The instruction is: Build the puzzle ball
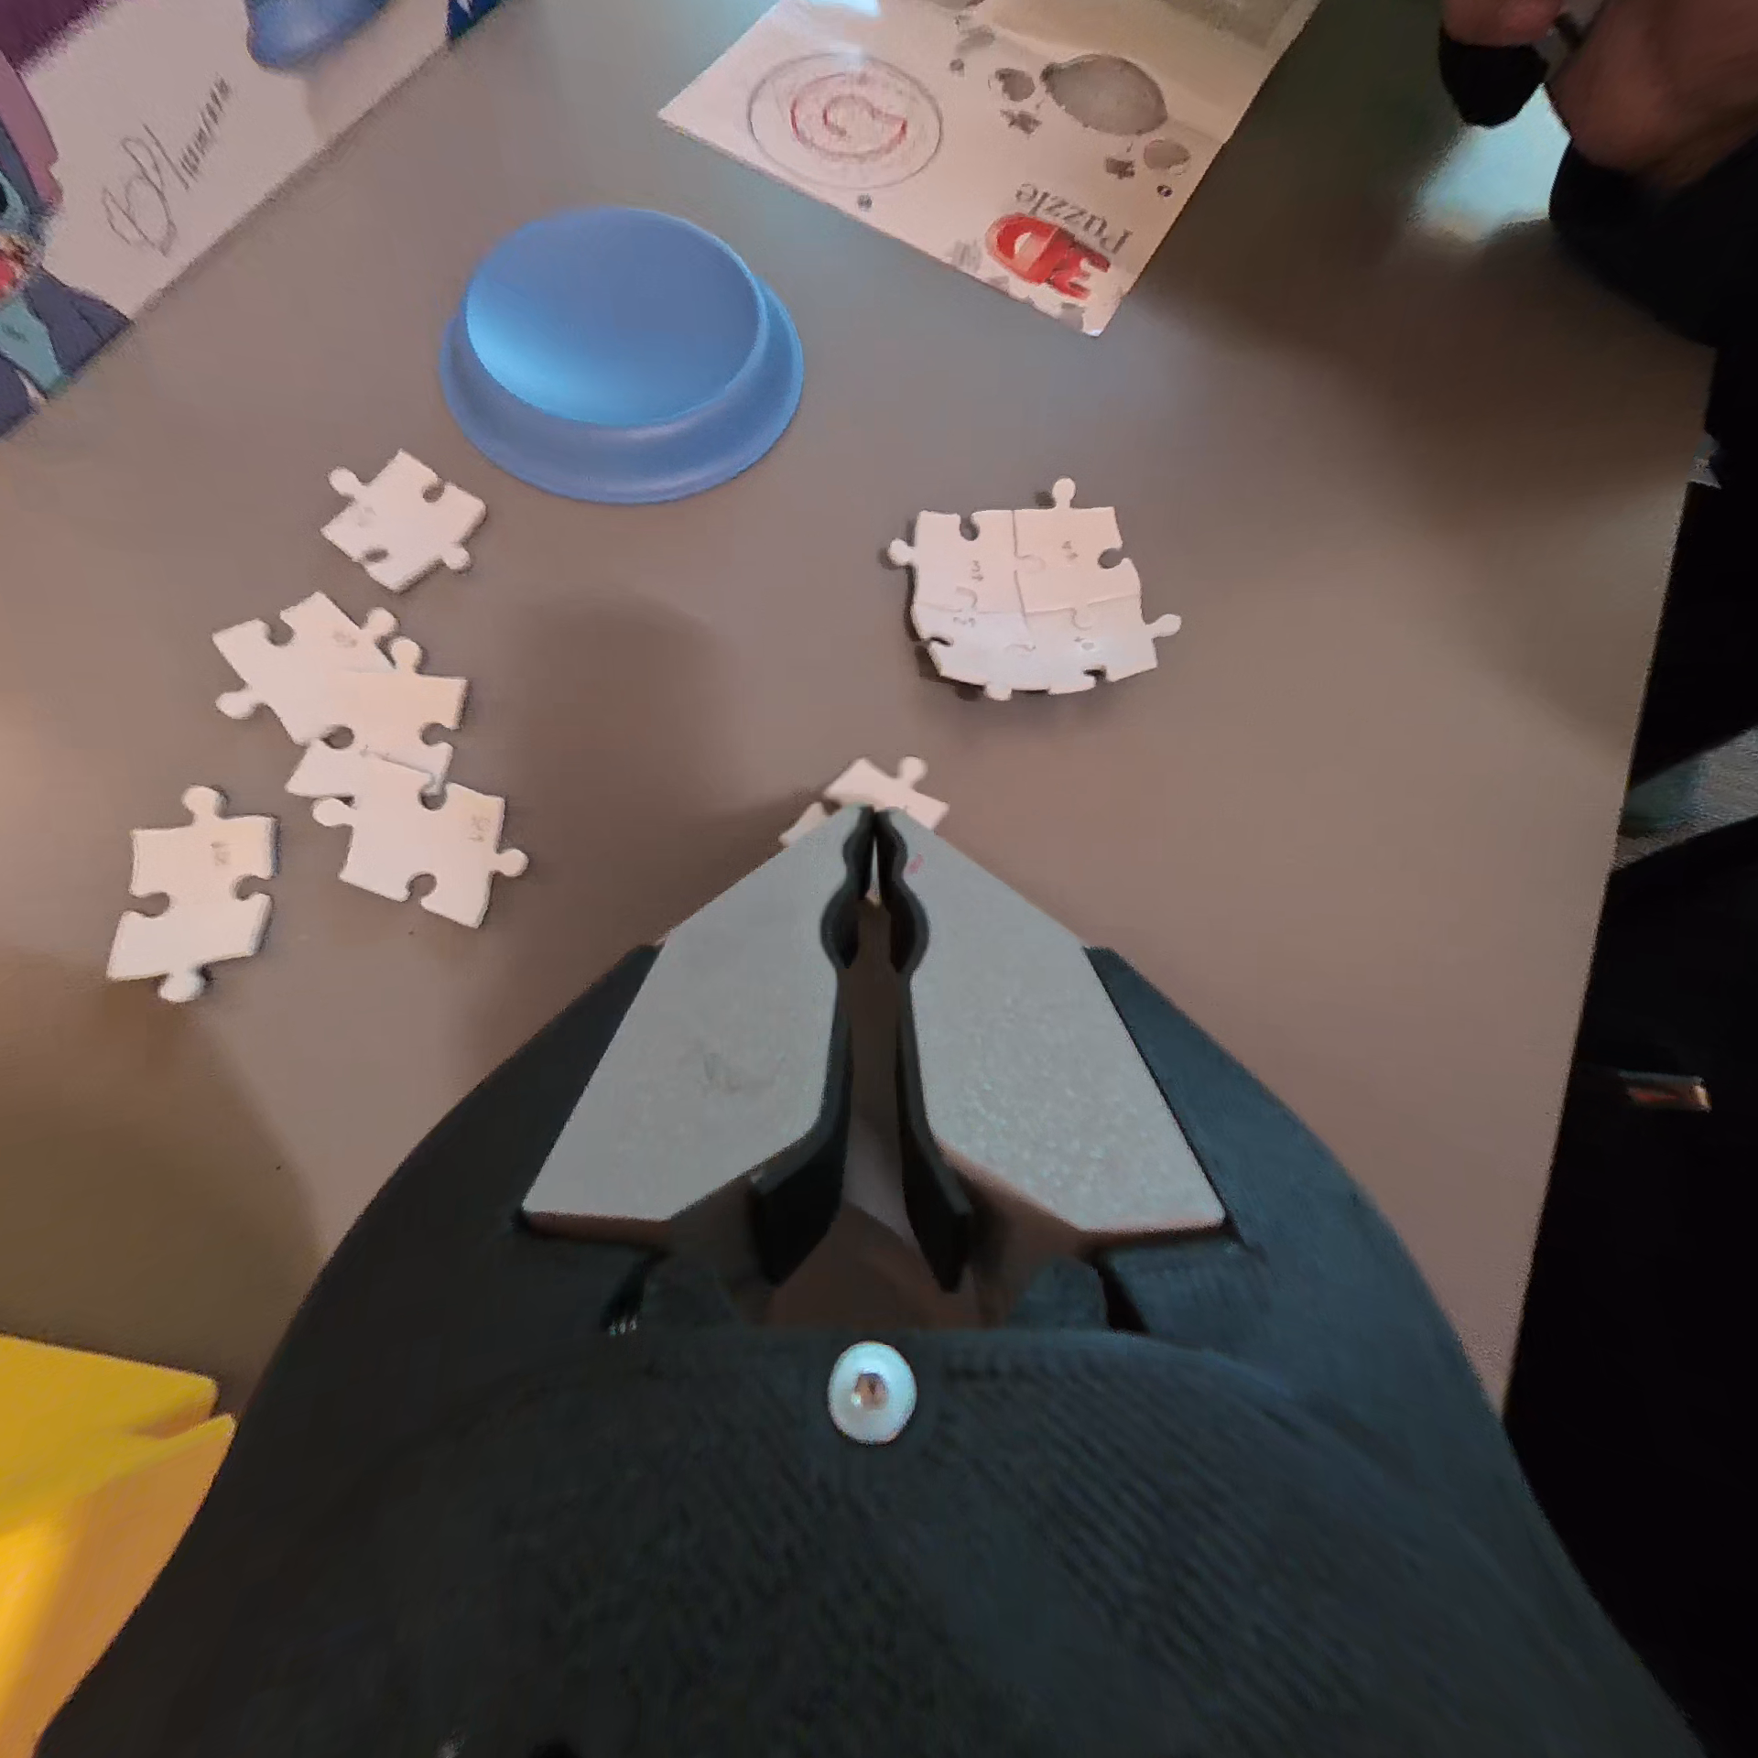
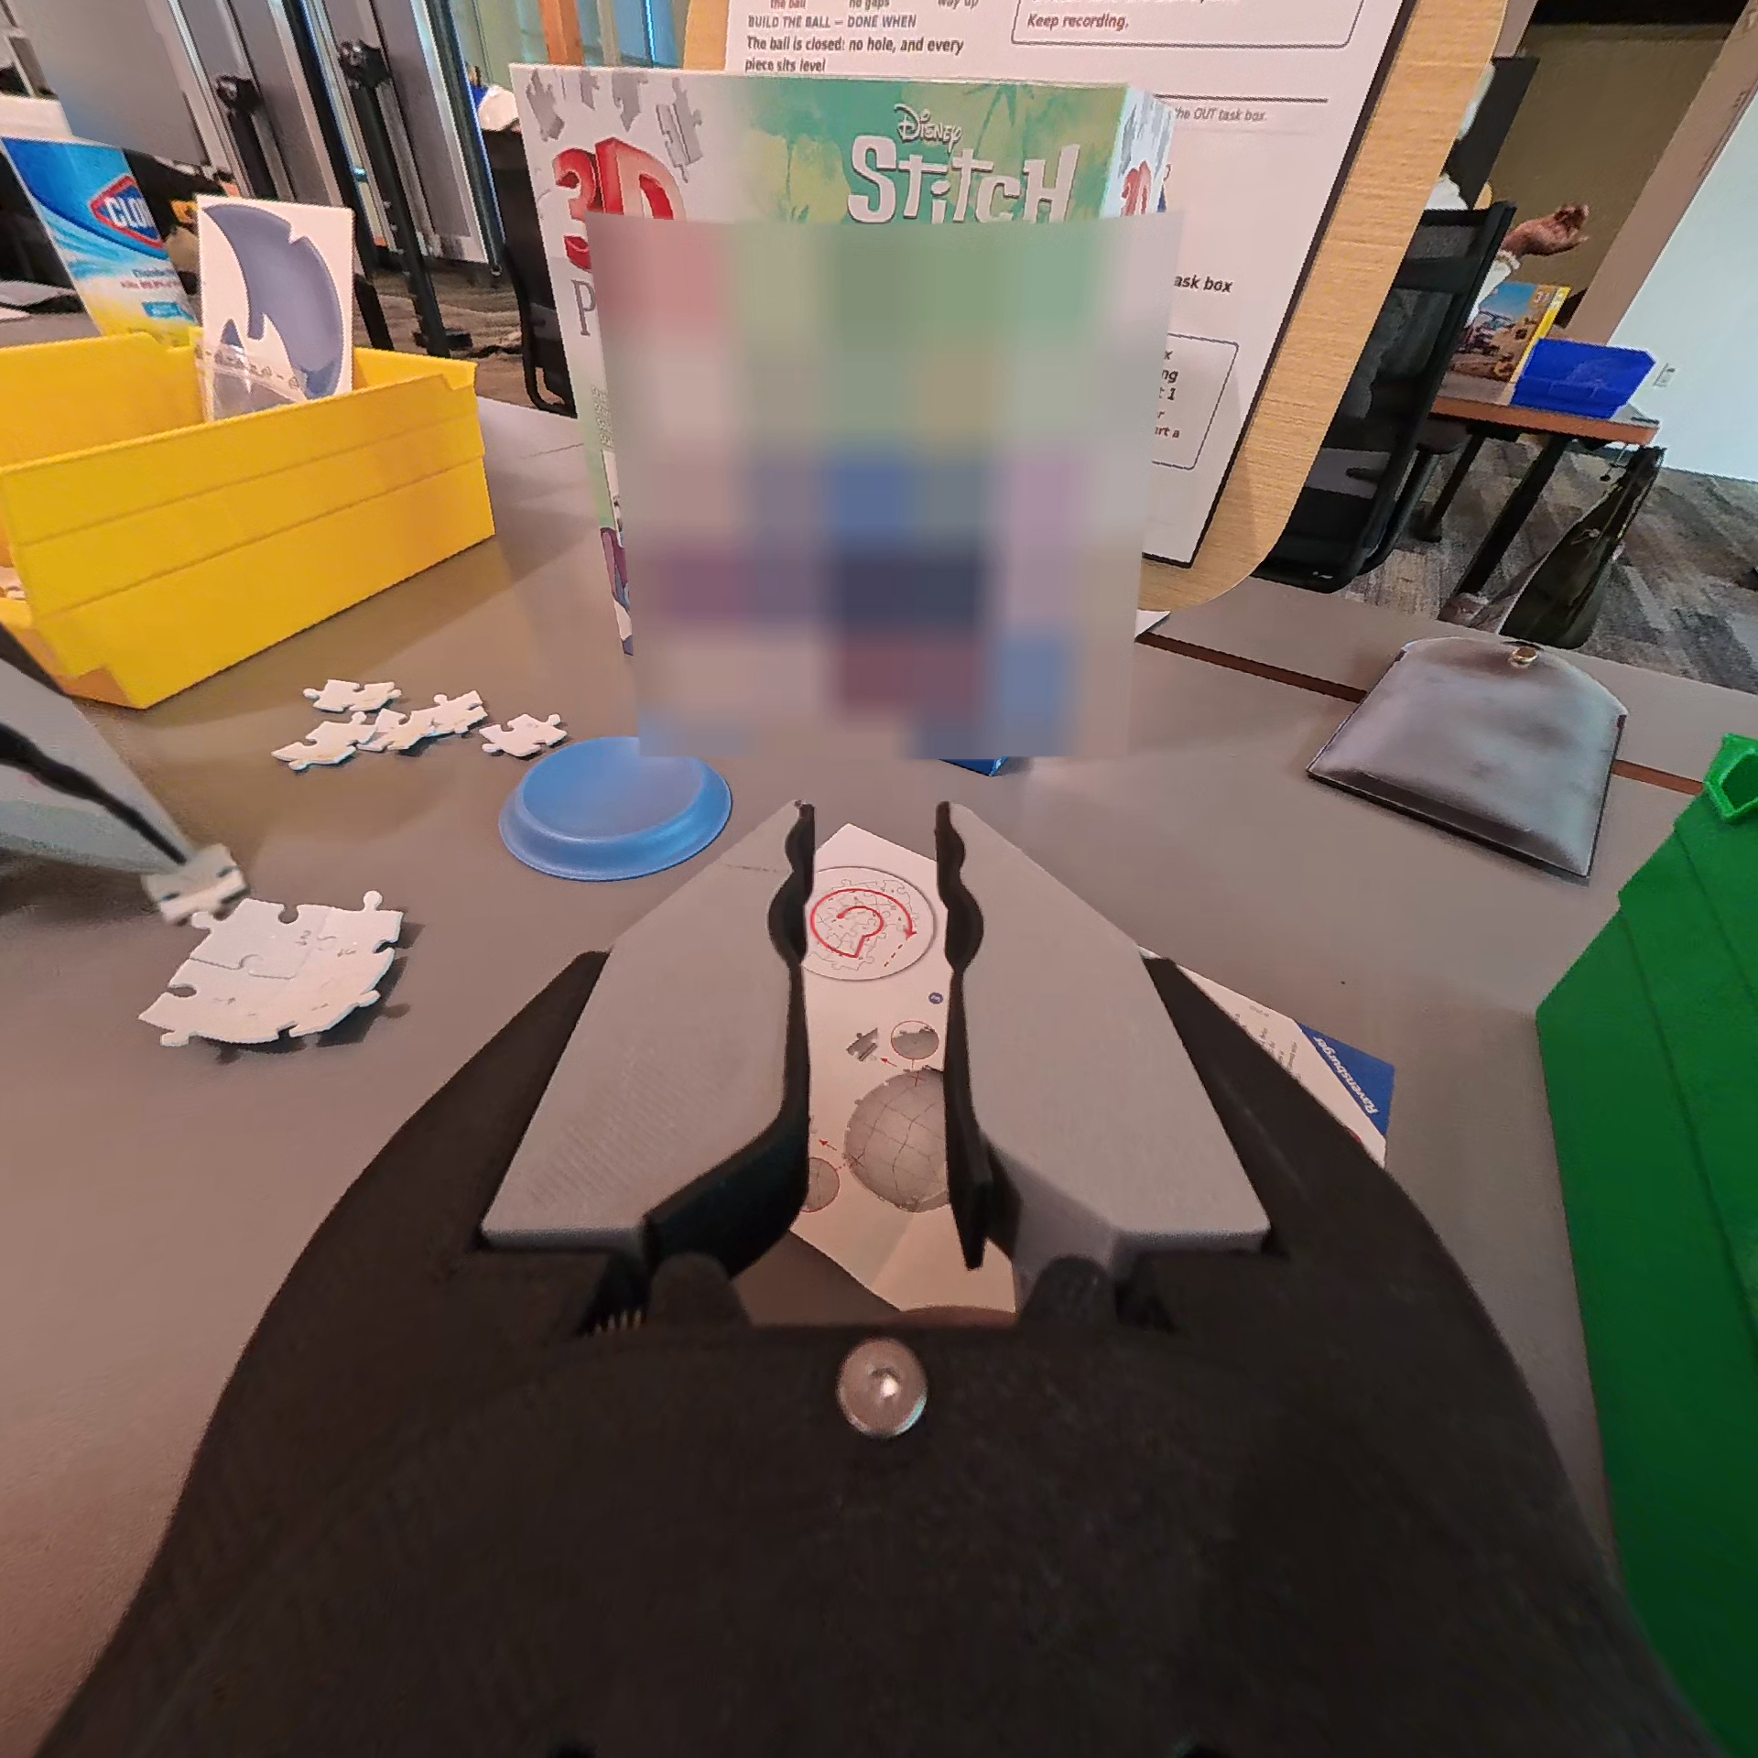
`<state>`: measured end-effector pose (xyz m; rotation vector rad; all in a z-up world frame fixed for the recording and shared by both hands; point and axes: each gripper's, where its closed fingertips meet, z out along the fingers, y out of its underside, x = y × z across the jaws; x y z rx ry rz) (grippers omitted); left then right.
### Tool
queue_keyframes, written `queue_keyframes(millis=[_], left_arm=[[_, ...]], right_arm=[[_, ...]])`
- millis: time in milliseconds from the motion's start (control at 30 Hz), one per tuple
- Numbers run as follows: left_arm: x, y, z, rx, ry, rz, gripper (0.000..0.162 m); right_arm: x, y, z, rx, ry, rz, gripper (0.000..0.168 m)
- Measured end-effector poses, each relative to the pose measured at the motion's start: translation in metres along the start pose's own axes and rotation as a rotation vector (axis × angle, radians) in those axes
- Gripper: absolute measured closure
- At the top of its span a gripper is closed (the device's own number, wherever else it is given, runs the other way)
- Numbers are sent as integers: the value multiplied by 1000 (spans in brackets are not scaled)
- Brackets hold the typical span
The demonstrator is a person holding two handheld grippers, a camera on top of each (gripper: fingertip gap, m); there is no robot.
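My left gripper (image 1: 873, 823) is shut on a white puzzle piece (image 1: 889, 788), held just above the grey table. The same piece (image 2: 195, 880) shows in the right wrist view, close to the edge of a joined curved patch of several white pieces (image 1: 1027, 595) (image 2: 276, 970). Several loose white pieces (image 1: 352, 732) (image 2: 409, 723) lie to the left. A blue round stand (image 1: 618, 352) (image 2: 614, 809) sits behind them. My right gripper (image 2: 870, 818) is open and empty above the instruction sheet (image 2: 870, 1027) (image 1: 970, 124).
The puzzle box (image 2: 856, 171) (image 1: 143, 190) stands upright behind the stand. A yellow bin (image 2: 238, 514) (image 1: 86, 1484) is at the left, a green bin (image 2: 1665, 1094) at the right, a dark pouch (image 2: 1474, 752) at the back right. A person's hand (image 1: 1617, 86) is at the far corner. The grippers' ends are close to 25 cm from one another.
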<state>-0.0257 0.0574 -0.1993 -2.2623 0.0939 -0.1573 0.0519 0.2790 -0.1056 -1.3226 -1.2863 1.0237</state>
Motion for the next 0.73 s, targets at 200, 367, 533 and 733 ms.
queue_keyframes(millis=[200, 367, 533, 733], left_arm=[[0, 2, 2, -21, -12, 20, 162], [1, -1, -6, 15, -14, 21, 139], [1, 1, -6, -10, 6, -87, 121], [-1, 3, 3, -56, -46, -107, 116]], right_arm=[[-6, 3, 3, -18, -26, -19, 145], [-6, 2, 2, -10, -20, -26, 146], [-5, 1, 1, -4, -19, -20, 146], [-6, 1, 1, -2, -20, -23, 146]])
